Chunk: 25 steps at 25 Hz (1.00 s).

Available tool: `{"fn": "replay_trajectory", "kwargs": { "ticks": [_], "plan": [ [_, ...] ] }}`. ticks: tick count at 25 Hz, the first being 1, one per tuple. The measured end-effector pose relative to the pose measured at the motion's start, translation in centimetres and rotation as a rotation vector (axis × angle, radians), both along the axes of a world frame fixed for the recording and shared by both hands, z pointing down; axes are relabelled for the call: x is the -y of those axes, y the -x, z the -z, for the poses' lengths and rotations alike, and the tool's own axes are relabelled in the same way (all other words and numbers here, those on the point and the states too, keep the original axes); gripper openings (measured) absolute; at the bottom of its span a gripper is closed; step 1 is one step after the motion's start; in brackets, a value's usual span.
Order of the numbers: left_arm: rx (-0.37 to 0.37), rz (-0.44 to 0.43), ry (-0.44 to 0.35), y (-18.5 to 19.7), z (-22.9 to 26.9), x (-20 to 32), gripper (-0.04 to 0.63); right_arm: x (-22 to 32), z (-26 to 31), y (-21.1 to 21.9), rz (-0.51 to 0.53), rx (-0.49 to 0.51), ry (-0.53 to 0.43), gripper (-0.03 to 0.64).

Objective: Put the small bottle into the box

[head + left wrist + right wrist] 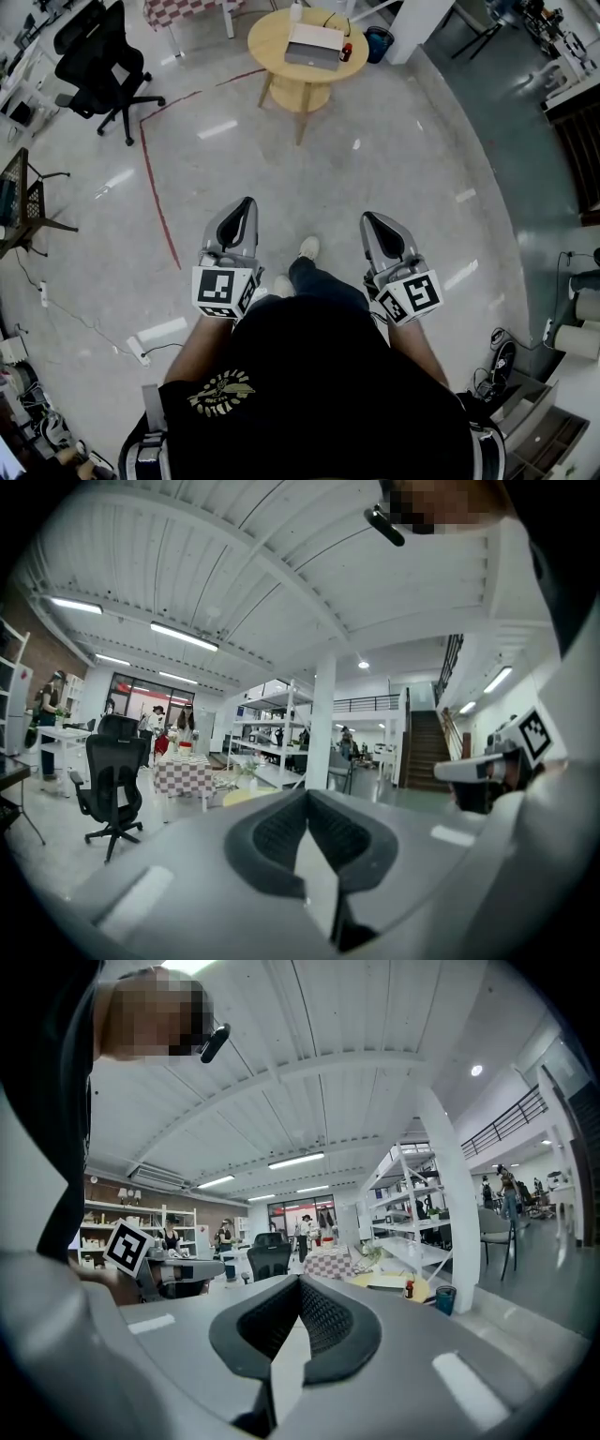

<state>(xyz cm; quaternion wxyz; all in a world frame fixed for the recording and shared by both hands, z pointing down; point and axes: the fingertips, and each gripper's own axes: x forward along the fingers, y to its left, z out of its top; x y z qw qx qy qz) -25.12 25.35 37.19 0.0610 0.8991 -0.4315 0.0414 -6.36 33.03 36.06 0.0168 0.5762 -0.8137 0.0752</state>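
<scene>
The left grey hand-held gripper (246, 204) and the right hand-held gripper (367, 217) were shut and empty, far from the round yellow wooden tabletop (272, 42) with the grey box (314, 45)

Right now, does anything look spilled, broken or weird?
Nothing stands out. The box sits flat on the round table, with the small bottle upright beside it. The left gripper and right gripper are both shut and empty, held well short of the table.

A black office chair (98, 66) stands left of the round wooden table (267, 47).
</scene>
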Motion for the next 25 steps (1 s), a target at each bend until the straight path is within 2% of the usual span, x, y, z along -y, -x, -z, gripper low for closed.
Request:
{"fn": "replay_trajectory", "kwargs": {
  "ticks": [5,11,18,25],
  "plan": [
    [0.014,-0.028,0.025,-2.3,-0.6,2.2,0.000,1.6,-0.4,-1.9,-0.025,0.012,0.013,0.006],
    [0.024,-0.067,0.032,-6.5,-1.1,6.3,0.000,5.1,-0.8,-6.1,-0.085,0.011,0.011,0.006],
    [0.059,-0.039,0.046,-9.4,-2.0,11.9,0.000,10.5,-1.4,-9.6,-0.081,0.018,-0.008,0.006],
    [0.054,-0.011,-0.011,-13.1,0.9,16.5,0.000,15.6,0.1,-13.5,-0.040,0.025,-0.039,0.006]
  ]
}}
